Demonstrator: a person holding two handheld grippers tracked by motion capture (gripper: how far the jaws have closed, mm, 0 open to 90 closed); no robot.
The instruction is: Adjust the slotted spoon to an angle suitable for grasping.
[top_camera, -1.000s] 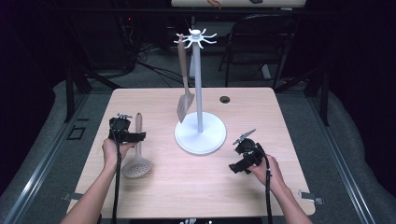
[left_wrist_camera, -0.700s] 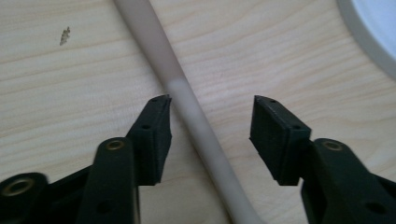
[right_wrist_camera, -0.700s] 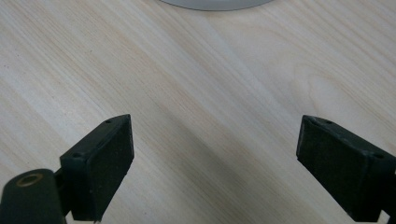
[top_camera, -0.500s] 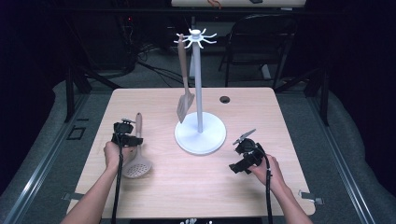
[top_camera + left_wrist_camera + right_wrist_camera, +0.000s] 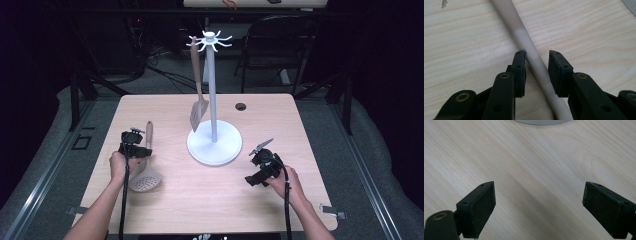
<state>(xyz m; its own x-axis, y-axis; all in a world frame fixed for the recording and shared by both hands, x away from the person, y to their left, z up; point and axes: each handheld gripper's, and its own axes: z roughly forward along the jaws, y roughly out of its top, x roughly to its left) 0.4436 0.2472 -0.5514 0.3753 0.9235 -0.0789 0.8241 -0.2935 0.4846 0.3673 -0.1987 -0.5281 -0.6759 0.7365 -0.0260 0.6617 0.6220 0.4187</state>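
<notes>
1. The left gripper (image 5: 134, 145) sits low over the left part of the table (image 5: 165, 107), held in the person's left hand (image 5: 120, 165)
2. Its jaws straddle the pale handle of the slotted spoon (image 5: 529, 52). They have just been closing, with the handle between them
3. In the left gripper view the left pad lies against the handle or a hair off it, while a narrow strip of table shows between the handle and the right pad; the handle is bracketed, not yet clamped
4. The slotted spoon (image 5: 145, 175) lies flat on the table, its round perforated bowl towards the person and its handle running away from them, under the left gripper
5. The right gripper (image 5: 260, 167) rests near the right front of the table, held in the person's right hand (image 5: 285, 180), just beside the stand's base
6. In the right gripper view its two pads stand far apart, with bare wood between them and nothing held
7. The white stand (image 5: 212, 100) is upright at the table's centre on a round base, with a ring of hooks at its top
8. A spatula (image 5: 198, 107) hangs from one hook on the stand's left side, blade down, its tip just above the base
9. A small dark grommet (image 5: 241, 106) sits in the tabletop behind the stand, to its right
</notes>
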